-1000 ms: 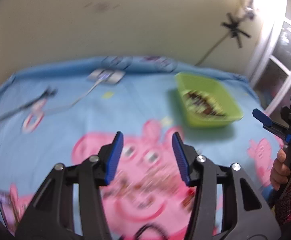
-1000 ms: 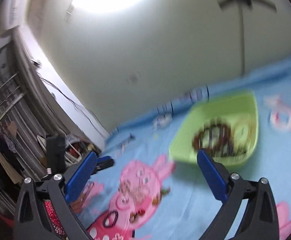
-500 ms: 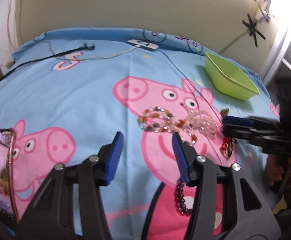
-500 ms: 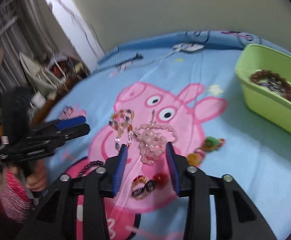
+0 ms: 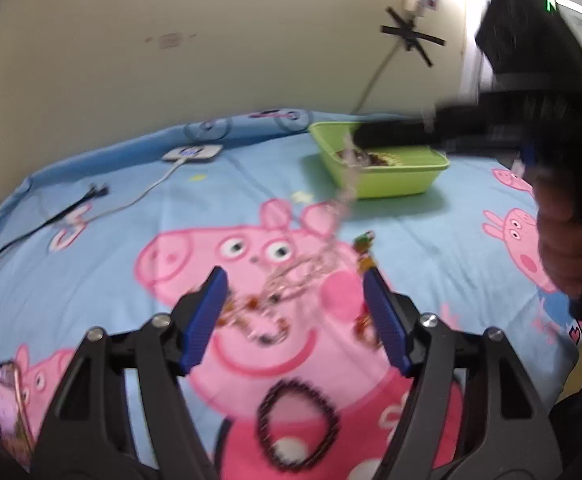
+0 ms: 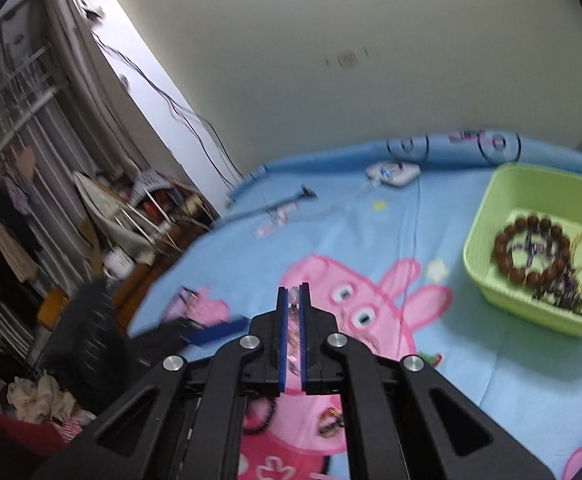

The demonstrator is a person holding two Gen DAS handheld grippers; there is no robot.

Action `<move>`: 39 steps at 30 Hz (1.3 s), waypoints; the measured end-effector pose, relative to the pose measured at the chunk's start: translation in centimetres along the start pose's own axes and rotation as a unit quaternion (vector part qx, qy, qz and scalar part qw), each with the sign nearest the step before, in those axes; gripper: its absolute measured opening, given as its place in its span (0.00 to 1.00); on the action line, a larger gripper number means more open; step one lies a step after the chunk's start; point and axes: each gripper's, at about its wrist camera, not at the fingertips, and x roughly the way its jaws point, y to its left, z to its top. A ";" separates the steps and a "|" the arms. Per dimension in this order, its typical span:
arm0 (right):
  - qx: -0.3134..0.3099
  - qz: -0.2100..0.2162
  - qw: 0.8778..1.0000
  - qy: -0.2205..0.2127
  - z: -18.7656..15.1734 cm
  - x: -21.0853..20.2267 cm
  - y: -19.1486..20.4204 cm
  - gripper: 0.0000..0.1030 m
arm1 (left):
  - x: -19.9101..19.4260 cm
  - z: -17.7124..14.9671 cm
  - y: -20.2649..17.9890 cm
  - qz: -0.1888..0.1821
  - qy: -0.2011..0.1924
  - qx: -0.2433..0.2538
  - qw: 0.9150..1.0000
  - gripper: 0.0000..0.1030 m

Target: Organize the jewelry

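Bottom centre of the right view: right gripper (image 6: 293,304) clamped on a pink bead strand (image 6: 293,322), lifted to clear the sheet (image 6: 471,364). Left gripper (image 5: 295,312), jaws just widening with nothing between them, hovers over the loose bracelets (image 5: 259,312), probably next. Far right: green tray (image 6: 487,276), the destination.
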 end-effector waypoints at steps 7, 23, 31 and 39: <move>-0.016 0.024 0.998 -0.060 3.2 -4.3 2.2 0.00 | 2.3 2.8 -1.1 -0.040 -0.016 0.006 0.999 0.59; -0.016 -0.008 0.986 -0.165 7.1 -11.3 -0.3 0.00 | 1.3 14.8 -1.4 -0.075 -0.065 0.007 0.995 0.05; 0.012 -0.040 0.983 -0.180 8.9 -12.5 -4.8 0.00 | 5.1 20.1 -4.6 -0.109 -0.040 0.004 0.993 0.05; 0.050 -0.084 0.982 -0.161 8.1 -10.0 -10.4 0.00 | 12.5 20.1 -7.3 -0.079 0.026 0.010 0.997 0.18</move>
